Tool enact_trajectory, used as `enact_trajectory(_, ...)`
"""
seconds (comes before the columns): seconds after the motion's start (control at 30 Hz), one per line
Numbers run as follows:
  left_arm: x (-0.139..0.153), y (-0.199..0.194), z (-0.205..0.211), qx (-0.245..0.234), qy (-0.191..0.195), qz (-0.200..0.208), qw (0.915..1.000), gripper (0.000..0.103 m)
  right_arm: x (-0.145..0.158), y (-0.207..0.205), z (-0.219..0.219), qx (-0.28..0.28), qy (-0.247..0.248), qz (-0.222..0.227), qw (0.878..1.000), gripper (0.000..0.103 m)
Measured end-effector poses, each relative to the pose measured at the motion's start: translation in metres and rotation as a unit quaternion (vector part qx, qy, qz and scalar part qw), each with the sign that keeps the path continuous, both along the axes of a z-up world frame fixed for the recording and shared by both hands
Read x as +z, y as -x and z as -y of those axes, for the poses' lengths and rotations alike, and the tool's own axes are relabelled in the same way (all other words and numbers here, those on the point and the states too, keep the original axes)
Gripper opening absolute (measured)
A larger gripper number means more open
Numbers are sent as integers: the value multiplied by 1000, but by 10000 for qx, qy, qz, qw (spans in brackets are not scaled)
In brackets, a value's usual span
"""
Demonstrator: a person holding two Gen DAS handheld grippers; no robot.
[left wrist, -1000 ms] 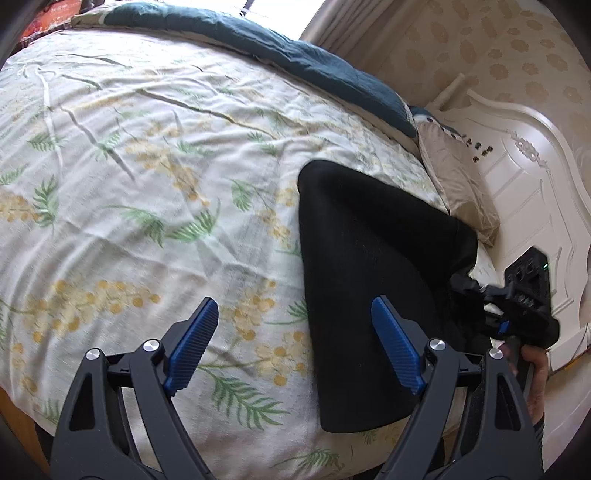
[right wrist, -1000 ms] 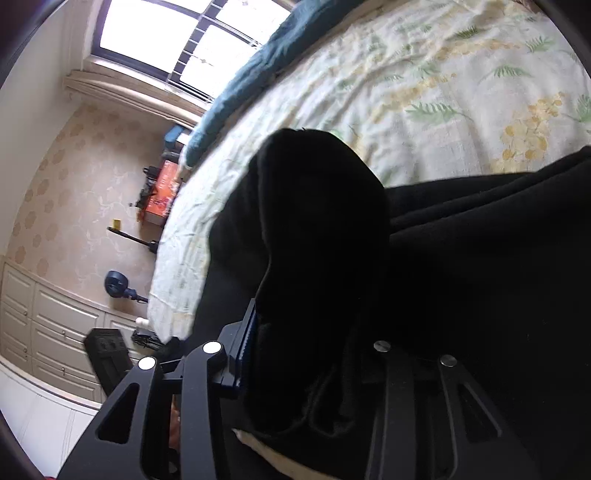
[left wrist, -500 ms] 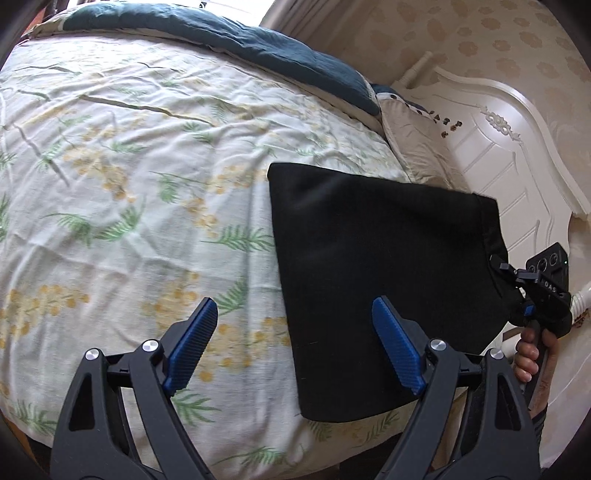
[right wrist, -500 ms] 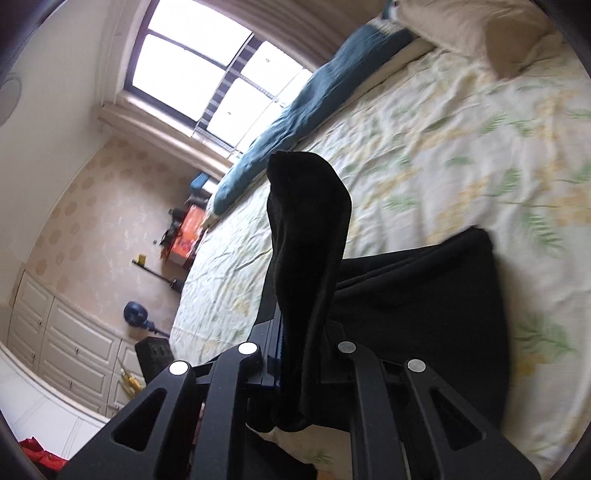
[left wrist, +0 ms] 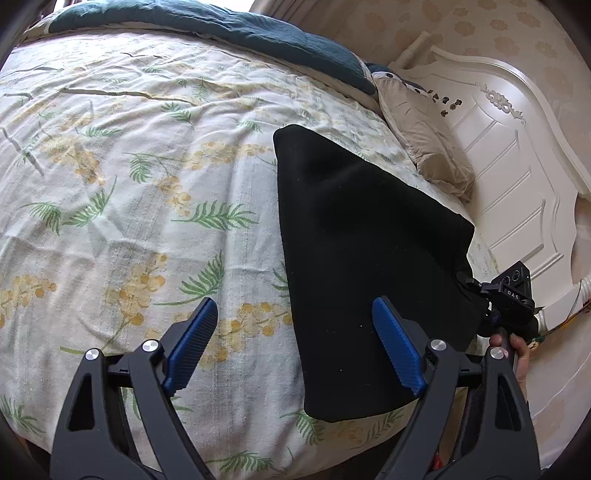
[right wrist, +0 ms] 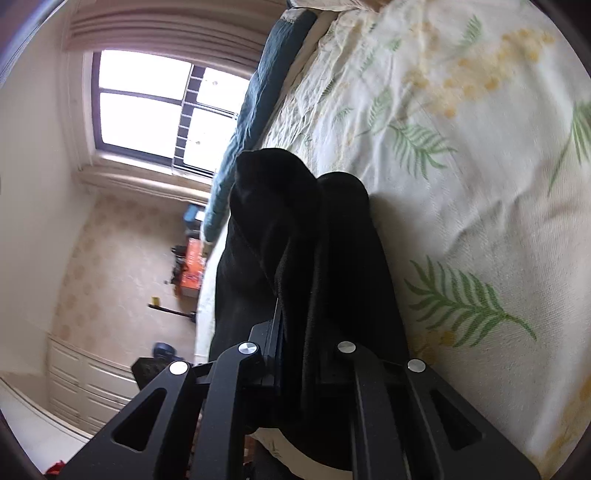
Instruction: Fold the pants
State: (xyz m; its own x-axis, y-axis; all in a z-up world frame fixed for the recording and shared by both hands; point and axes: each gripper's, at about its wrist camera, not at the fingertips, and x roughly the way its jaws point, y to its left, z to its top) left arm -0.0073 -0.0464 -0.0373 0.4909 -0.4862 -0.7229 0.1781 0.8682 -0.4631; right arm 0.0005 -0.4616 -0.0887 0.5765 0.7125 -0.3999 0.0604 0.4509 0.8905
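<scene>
The black pants [left wrist: 362, 258] lie folded on the floral bed cover, near the bed's front right corner. My left gripper [left wrist: 295, 350] hovers open over the cover, its blue right fingertip above the pants' near edge, nothing between the pads. My right gripper [left wrist: 476, 291] shows at the right of the left wrist view, clamped on the pants' right edge with a hand on its handle. In the right wrist view the right gripper [right wrist: 291, 332] is shut on a bunched ridge of the pants [right wrist: 295, 229], which hides its pads.
The floral bed cover [left wrist: 129, 184] spreads left and far. A dark blue blanket [left wrist: 221, 26] lies along the far edge, a beige pillow [left wrist: 428, 147] by the white headboard [left wrist: 517, 166]. The right wrist view shows a window [right wrist: 147, 107], drawers and floor clutter.
The right gripper closed tight on the pants' edge and pulled it rightward and down, laying the cloth flatter. My left gripper drifted a little, staying open.
</scene>
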Motion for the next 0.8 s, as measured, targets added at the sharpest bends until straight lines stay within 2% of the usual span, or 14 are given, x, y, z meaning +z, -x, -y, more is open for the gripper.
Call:
enact_trajectory(0.23, -3, -2, 0, 42, 65, -55, 10000, 85, -7, -1, 3, 59, -199, 78, 9998, 11)
enact_trajectory(0.3, -3, -3, 0, 54, 85, -67, 9999, 85, -8, 2, 11, 32, -322, 74, 9994, 14)
enact_trajectory(0.37, -3, -2, -2, 61, 89, -81, 9999, 85, -10, 9, 21, -39, -464, 58, 9989, 21)
enact_trajectory(0.43, -2, -1, -4, 49, 97, -89, 9999, 85, -7, 19, 30, -174, -605, 162, 9979, 43)
enact_trajectory(0.53, 1, 1, -8, 70, 147, -88, 9998, 85, 4, 35, 44, -433, -468, 236, 9977, 62)
enact_trajectory(0.6, 1, 2, -13, 41, 283, -138, 9995, 85, 12, 43, 50, -563, -180, 232, 9980, 65)
enact_trajectory(0.8, -8, 6, -18, -145, 878, -448, 9950, 85, 10, 44, 43, -362, 176, 75, 9992, 66)
